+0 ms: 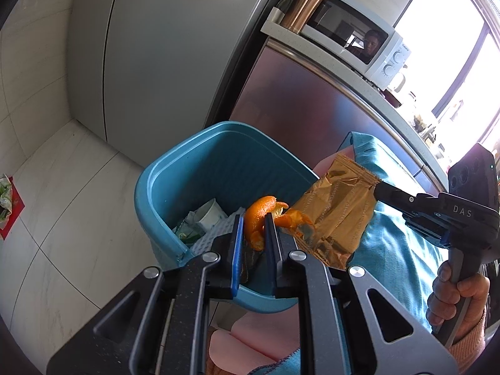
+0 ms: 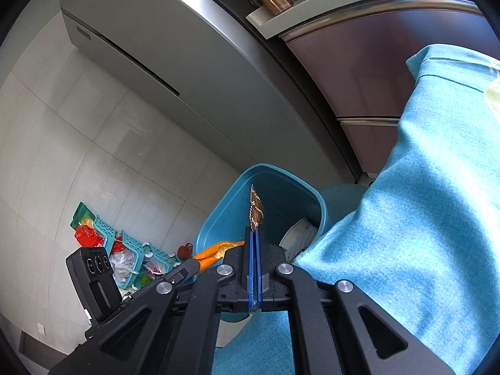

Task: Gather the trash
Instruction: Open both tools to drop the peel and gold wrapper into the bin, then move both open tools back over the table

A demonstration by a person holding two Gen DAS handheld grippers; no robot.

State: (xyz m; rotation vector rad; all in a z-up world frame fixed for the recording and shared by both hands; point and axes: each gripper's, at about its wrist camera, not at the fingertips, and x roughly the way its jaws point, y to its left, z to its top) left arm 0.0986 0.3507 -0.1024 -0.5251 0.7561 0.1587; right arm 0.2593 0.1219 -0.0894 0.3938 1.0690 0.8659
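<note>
A blue trash bin [image 1: 193, 168] stands on the floor beside a table draped in blue cloth; it also shows in the right wrist view [image 2: 218, 212]. Inside lie a paper cup [image 1: 211, 217] and crumpled wrappers. My left gripper [image 1: 254, 223] is shut on an orange peel [image 1: 259, 215] and holds it over the bin's near rim. My right gripper [image 2: 253, 234] is shut on a gold foil wrapper [image 2: 256, 211], seen edge-on, above the bin. In the left wrist view the wrapper [image 1: 337, 215] hangs from the right gripper [image 1: 379, 187] next to the peel.
A grey fridge [image 1: 150, 56] stands behind the bin. A counter with a microwave [image 1: 353, 37] and a copper tumbler [image 1: 307, 3] runs at right. Teal baskets of bagged items [image 2: 125, 250] sit on the tiled floor. The blue cloth [image 2: 422, 203] hangs by the bin.
</note>
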